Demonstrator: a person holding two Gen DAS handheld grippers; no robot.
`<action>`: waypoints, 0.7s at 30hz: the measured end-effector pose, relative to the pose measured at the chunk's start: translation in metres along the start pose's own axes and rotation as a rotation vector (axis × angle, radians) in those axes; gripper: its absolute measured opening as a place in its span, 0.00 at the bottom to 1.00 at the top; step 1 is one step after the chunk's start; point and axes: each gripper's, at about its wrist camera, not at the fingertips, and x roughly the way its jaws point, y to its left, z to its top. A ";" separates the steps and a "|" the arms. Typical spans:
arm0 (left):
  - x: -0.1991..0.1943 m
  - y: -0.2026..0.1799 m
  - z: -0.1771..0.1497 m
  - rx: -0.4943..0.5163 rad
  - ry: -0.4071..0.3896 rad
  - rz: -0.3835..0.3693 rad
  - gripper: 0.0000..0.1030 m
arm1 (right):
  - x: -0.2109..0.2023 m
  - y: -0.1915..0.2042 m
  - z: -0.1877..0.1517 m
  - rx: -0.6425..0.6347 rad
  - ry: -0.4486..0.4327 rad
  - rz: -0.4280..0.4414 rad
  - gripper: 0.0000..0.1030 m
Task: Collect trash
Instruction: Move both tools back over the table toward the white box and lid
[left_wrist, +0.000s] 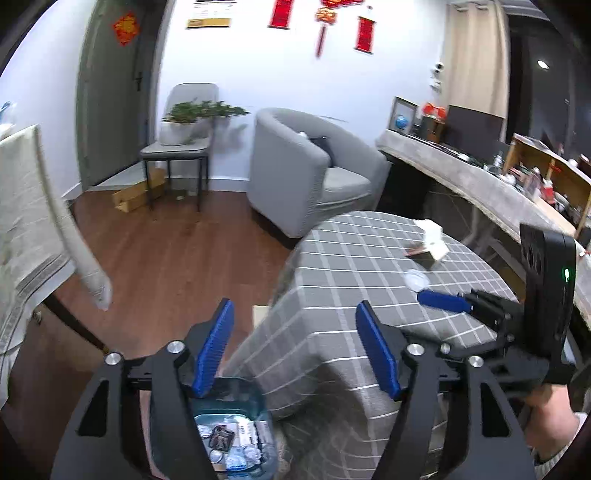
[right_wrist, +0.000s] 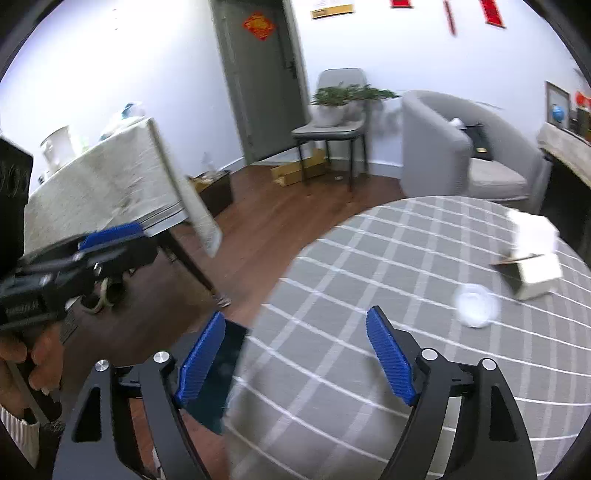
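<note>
**Both grippers open and empty above the checked counter**

We see the left gripper held over the near edge of a round counter covered in a grey cloth with white checks. Its blue pads stand well apart with nothing between them. Directly below its left finger, on the wooden floor beside the counter, sits a translucent blue trash bin already holding crumpled white paper and other scraps.

The right gripper hangs above the same counter, its jaws spread wide and empty too; in the left wrist view it shows at the right side, a hand gripping its handle. In the right wrist view the left gripper appears at the left edge, over the floor.

On the counter, well ahead of both grippers, lies a small round clear plastic lid. Just beyond it stands a tissue box with white tissue rising from its top. Both pictures are somewhat blurred.

Farther back we see a grey armchair and a potted plant on a chair.
</note>
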 end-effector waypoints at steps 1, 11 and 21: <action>0.004 -0.011 0.001 0.015 0.003 -0.013 0.71 | -0.004 -0.008 0.000 0.008 -0.007 -0.019 0.80; 0.035 -0.058 0.008 0.108 0.017 -0.088 0.80 | -0.024 -0.074 -0.004 0.076 -0.028 -0.142 0.85; 0.076 -0.083 0.011 0.145 0.079 -0.176 0.82 | -0.026 -0.108 0.006 0.093 -0.033 -0.185 0.88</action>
